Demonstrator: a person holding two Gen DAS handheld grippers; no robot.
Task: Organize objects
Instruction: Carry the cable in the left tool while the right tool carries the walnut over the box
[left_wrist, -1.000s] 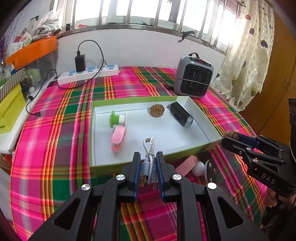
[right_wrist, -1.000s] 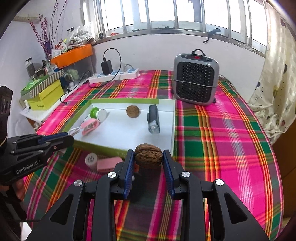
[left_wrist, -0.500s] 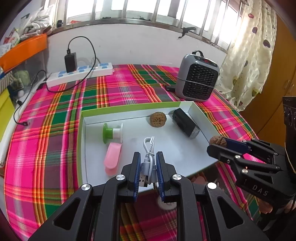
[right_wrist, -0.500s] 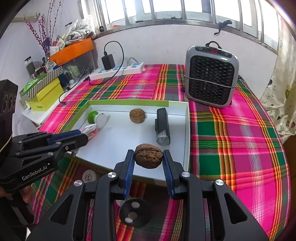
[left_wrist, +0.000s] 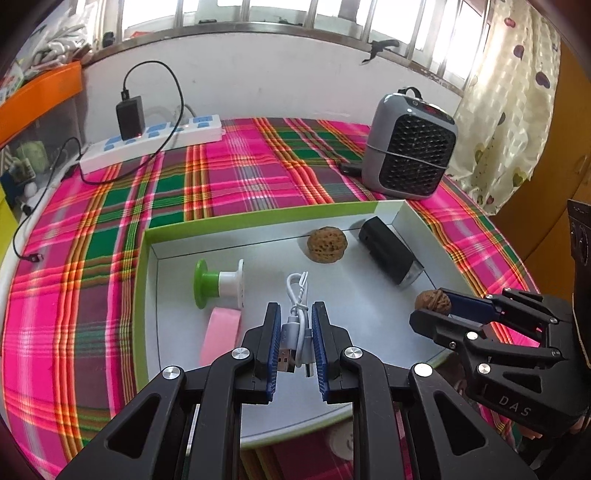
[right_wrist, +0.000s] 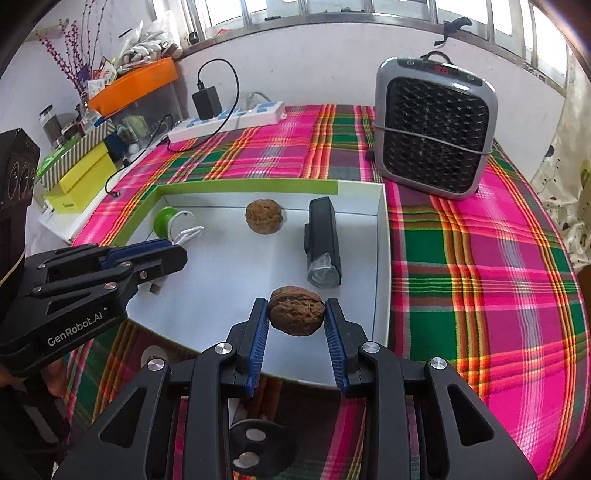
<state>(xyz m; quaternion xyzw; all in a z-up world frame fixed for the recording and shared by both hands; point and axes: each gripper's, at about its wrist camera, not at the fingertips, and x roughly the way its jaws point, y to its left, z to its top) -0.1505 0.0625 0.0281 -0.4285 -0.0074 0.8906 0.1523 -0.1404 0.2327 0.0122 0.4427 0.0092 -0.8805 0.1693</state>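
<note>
Gripper work first: our left gripper (left_wrist: 294, 334) is clamped on a coiled white USB cable (left_wrist: 297, 314), its plug ends hanging between the blue pads, and we hold it over the near half of the white tray (left_wrist: 177, 236) with the green rim. Our right gripper (right_wrist: 296, 325) is clamped on a walnut (right_wrist: 296, 311), held above the tray's near right part, close to the clear end of the black device (right_wrist: 321, 242) lying in the tray.

Inside the tray we see a second walnut (left_wrist: 327, 244) near the far wall, a green-and-white spool (left_wrist: 218, 283) at the left, and a pink piece (left_wrist: 219, 334) just beside the spool, nearer to us. The tray sits on a table (left_wrist: 240, 177) covered in pink and green plaid cloth. Behind it stand a grey heater (left_wrist: 410, 146) at the right and a white power strip (left_wrist: 151, 142) with a black charger plugged in at the left.
</note>
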